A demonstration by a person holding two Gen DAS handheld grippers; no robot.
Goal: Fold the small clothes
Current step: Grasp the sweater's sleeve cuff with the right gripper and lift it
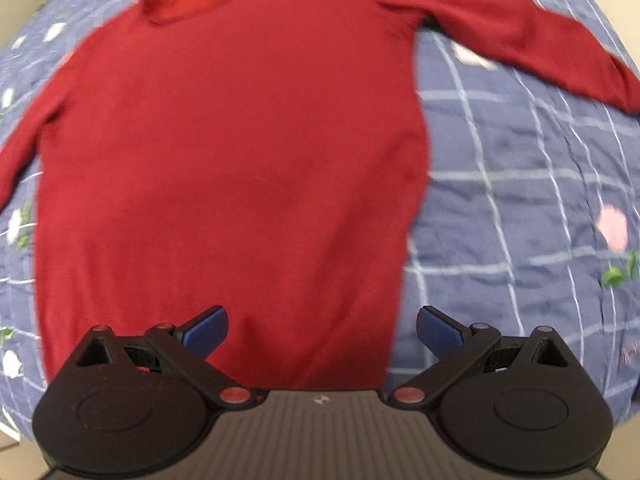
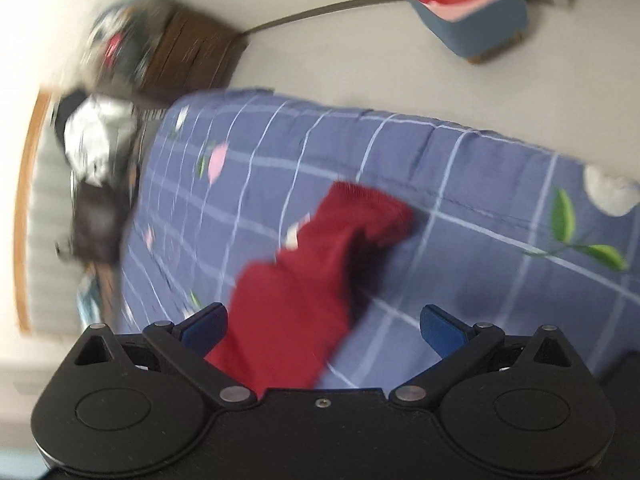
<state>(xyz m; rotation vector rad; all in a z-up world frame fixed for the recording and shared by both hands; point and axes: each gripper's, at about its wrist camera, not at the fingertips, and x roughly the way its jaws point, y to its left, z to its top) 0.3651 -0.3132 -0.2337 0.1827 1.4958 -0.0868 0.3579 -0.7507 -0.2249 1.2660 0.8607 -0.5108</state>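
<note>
Left gripper (image 1: pixel 322 330): blue pads spread wide, nothing between them, poised over the hem end of the red sweater (image 1: pixel 232 152).

Red sweater: lies flat and face-up ahead of that claw on the blue checked quilt (image 1: pixel 520 184), collar at the far end, both sleeves flung outward. No fold shows yet, so by my reckoning the task is at its very start; sleeves, then body, are all left to do.

Right gripper (image 2: pixel 324 330): jaws likewise wide apart, empty. One sleeve (image 2: pixel 312 280) runs from under its left pad forward to the cuff, rumpled (the picture is blurred, so whether a pad touches the cloth I cannot tell).

Surroundings, beyond the right claw: quilt edge, then pale floor; a blue footstool (image 2: pixel 468 20) with a red-and-pink top far ahead to the right; a dark wooden cabinet (image 2: pixel 192 56) and a cluttered heap far ahead to the left, too smeared to name.

Obstructions: none on the quilt near the garment.
</note>
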